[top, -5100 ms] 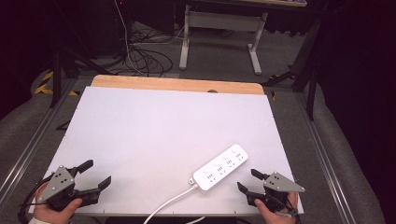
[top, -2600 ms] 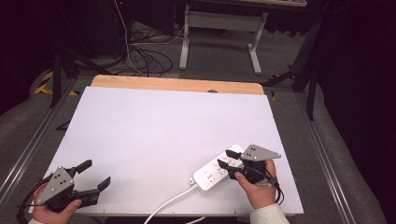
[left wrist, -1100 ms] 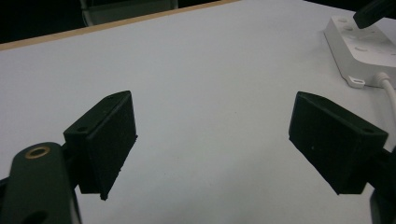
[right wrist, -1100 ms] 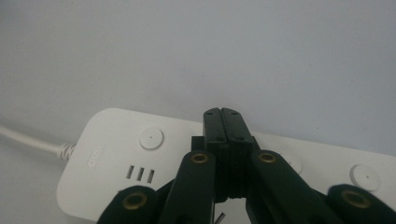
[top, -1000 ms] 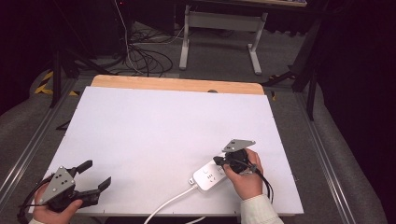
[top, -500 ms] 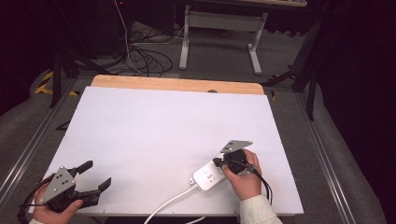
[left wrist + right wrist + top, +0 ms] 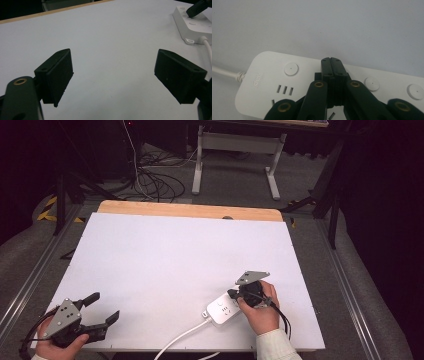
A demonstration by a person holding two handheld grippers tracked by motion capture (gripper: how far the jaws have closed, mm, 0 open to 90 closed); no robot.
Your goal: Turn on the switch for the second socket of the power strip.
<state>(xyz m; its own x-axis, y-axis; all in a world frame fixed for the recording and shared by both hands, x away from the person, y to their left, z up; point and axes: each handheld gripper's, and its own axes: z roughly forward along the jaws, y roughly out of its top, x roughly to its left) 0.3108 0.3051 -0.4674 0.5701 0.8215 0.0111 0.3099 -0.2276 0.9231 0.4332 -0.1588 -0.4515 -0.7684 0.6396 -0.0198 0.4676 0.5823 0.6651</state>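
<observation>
While its jaws are pressed together, the right gripper [image 7: 331, 60] is bearing down on the power strip [image 7: 269, 82], apparently working a switch button [image 7: 291, 68] just beside its tips. Next comes a short press, I judge; the left gripper [image 7: 113, 80] is idling, jaws spread wide.

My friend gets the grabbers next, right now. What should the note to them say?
Right gripper: jaws shut together, nothing between them, tips down on the power strip between its round buttons.
Left gripper: open, holding nothing, idle at the near left corner of the table.
Power strip: flat near the front edge on the right, cord trailing off the front.
Done: tips are at the button row.
Left: probably pressing a button; I cannot tell whether any is pressed yet.
</observation>
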